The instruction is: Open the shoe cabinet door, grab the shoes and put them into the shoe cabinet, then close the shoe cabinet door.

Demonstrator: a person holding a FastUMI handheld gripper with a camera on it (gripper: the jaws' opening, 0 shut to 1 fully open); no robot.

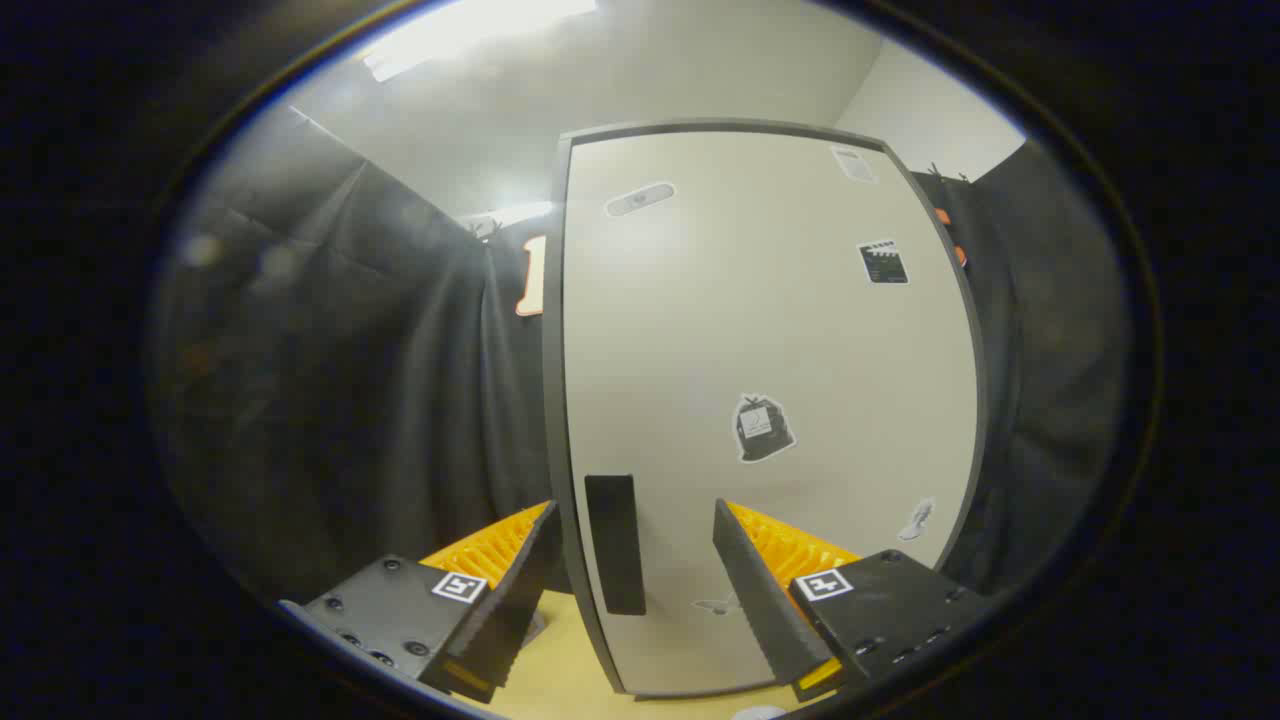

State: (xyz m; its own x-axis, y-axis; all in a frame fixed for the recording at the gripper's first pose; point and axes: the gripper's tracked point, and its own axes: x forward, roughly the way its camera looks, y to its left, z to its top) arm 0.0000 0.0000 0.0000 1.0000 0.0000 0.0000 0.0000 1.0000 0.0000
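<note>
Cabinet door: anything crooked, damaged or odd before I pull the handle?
Nothing stands out. The cabinet door is shut and looks intact, with a few stickers on its face. The dark handle sits upright between the open gripper fingers, not yet grasped.

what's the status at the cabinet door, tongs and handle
Tongs open, straddling the dark handle, no grip seen. Shoe cabinet door shut, facing the tongs. Nothing in the way.
</note>
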